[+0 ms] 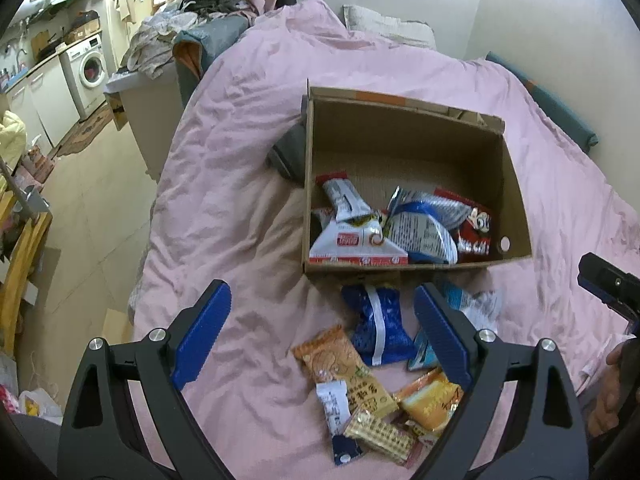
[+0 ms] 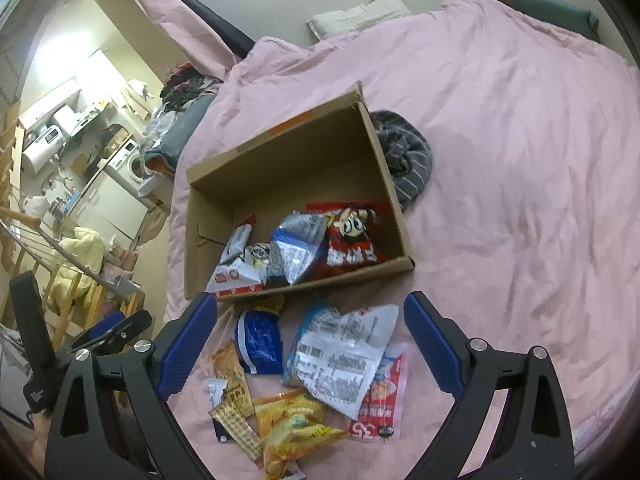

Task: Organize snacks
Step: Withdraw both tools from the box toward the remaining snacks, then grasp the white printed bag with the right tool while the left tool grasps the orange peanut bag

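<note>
An open cardboard box (image 1: 516, 184) (image 2: 208, 200) lies on a pink bed and holds several snack packets: a white and red one (image 1: 352, 236), a blue and silver one (image 1: 424, 228) (image 2: 296, 248), a red one (image 1: 476, 236) (image 2: 352, 248). A pile of loose snacks lies in front of the box: a blue packet (image 1: 380, 324) (image 2: 260, 340), an orange packet (image 1: 340, 364), a yellow packet (image 1: 432, 400) (image 2: 296, 428), a white and blue bag (image 2: 340, 356). My left gripper (image 1: 322, 336) is open and empty above the pile. My right gripper (image 2: 310, 344) is open and empty above the pile.
A grey striped cloth (image 2: 404, 160) (image 1: 288, 152) lies behind the box. The pink duvet (image 2: 520, 160) spreads wide to the right. The bed's left edge drops to the floor (image 1: 100, 216). Clothes (image 1: 208, 4) and a washing machine (image 1: 90, 66) stand far left.
</note>
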The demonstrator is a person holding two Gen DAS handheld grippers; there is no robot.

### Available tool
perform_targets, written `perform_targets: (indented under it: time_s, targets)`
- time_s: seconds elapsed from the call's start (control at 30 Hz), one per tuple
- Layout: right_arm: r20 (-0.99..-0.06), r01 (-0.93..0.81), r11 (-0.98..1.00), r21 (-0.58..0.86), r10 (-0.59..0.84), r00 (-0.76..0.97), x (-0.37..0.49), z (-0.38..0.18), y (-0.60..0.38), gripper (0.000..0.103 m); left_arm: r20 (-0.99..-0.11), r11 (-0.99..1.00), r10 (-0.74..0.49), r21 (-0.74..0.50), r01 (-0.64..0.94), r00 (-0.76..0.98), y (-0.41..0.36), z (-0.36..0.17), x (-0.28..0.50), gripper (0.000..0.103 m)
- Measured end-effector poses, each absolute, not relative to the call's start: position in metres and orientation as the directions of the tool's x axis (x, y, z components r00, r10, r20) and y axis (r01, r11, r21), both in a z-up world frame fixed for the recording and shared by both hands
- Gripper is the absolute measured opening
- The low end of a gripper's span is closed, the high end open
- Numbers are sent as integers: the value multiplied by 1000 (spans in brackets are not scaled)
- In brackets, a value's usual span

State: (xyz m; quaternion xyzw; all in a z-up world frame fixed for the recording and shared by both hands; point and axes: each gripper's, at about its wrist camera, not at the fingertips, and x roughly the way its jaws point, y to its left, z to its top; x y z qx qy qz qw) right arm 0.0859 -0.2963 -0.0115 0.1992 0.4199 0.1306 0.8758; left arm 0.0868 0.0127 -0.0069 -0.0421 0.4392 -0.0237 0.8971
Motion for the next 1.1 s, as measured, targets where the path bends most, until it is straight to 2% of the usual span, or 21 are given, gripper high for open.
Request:
perform_targets:
  time_s: [0.47,0.7,0.93,1.1]
  targets:
    - [-764,111,848,519,402,504,85,-58,-330,97,-851,997,-46,-74,-33,523,16,-36,80,91]
    - [-806,230,794,562,465,365,90,-100,-339,97,-883,990,-53,-107,-89,467,26,-48,84,91]
    - [-809,204,788,581,529,257,116,-121,-303,96,-888,987,-59,-119,-105,455,29,-50,85,91]
    - [-862,169,848,503,480,160,138,-138,-266,96,-892,985,-48,-116,-125,450,38,-51,85,91]
